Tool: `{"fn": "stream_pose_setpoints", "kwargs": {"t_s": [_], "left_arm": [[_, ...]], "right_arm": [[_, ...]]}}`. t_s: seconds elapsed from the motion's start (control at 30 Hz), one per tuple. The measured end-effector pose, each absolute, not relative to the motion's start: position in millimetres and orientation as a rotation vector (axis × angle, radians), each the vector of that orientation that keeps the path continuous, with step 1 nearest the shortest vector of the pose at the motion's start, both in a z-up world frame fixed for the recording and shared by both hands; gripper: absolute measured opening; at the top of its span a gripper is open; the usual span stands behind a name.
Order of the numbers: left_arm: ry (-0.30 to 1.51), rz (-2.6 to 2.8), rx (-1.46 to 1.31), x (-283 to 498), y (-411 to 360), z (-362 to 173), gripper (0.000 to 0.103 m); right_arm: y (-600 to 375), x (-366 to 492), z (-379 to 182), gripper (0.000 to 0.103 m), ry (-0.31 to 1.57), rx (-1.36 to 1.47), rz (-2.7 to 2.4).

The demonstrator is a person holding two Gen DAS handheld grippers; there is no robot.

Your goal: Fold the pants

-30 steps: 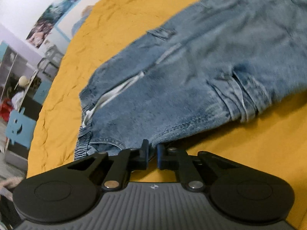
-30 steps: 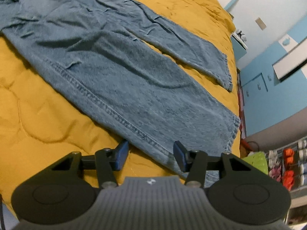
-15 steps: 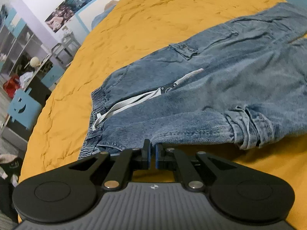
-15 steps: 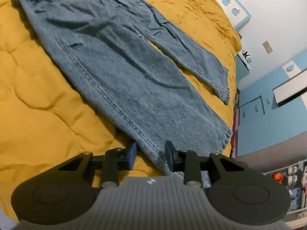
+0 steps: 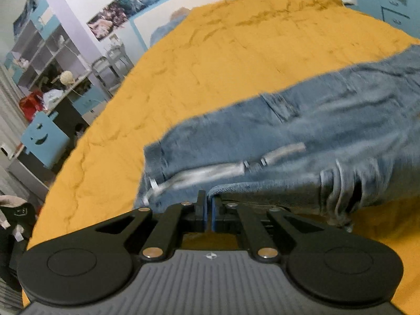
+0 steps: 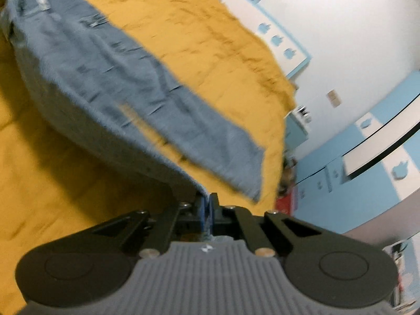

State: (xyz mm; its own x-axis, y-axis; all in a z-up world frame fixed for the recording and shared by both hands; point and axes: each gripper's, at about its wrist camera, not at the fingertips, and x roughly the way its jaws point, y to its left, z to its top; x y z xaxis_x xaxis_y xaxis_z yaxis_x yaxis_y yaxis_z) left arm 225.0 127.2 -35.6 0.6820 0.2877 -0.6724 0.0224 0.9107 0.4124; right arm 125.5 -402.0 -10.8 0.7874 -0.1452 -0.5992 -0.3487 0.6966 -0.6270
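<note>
Blue denim pants (image 5: 302, 141) with a pale drawstring lie on a yellow bedspread (image 5: 223, 52). In the left wrist view my left gripper (image 5: 208, 206) is shut on the near edge at the waist end, and that edge hangs lifted off the bed. In the right wrist view my right gripper (image 6: 207, 208) is shut on the lower edge of the near leg of the pants (image 6: 110, 84), which rises in a taut sheet from the bedspread (image 6: 52, 170). The far leg stays flat beyond it. Both views are motion-blurred.
A shelf unit (image 5: 47, 60) and a blue smiley-face box (image 5: 42, 137) stand left of the bed. Blue cabinets (image 6: 354, 157) and a white wall line the right side. Dark clothing (image 5: 13, 215) lies at the bed's near left corner.
The right gripper went from open astride the leg edge to shut on it, then rose with it. The left gripper, shut on the waist edge throughout, also rose and lifted the denim.
</note>
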Motion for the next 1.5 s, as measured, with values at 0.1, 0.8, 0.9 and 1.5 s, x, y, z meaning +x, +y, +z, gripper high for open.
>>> {"fn": "stream_pose_setpoints", "kwargs": {"t_s": [0.1, 0.8, 0.9, 1.5], "left_arm": [[0.776, 0.176, 0.405, 252, 128, -20, 0.003], [0.827, 0.199, 0.587, 468, 102, -111, 0.002], [0.848, 0.189, 0.565, 478, 107, -127, 0.002], [0.743, 0.156, 0.053, 398, 193, -63, 0.054]], "right_arm": [[-400, 170, 6, 0.000, 0.640, -0.805, 0.077], [-383, 503, -86, 0.000, 0.765, -0.763, -0.042], [-383, 523, -111, 0.000, 0.788, -0.759, -0.057], [-393, 503, -110, 0.044, 0.736, -0.519, -0.094]]}}
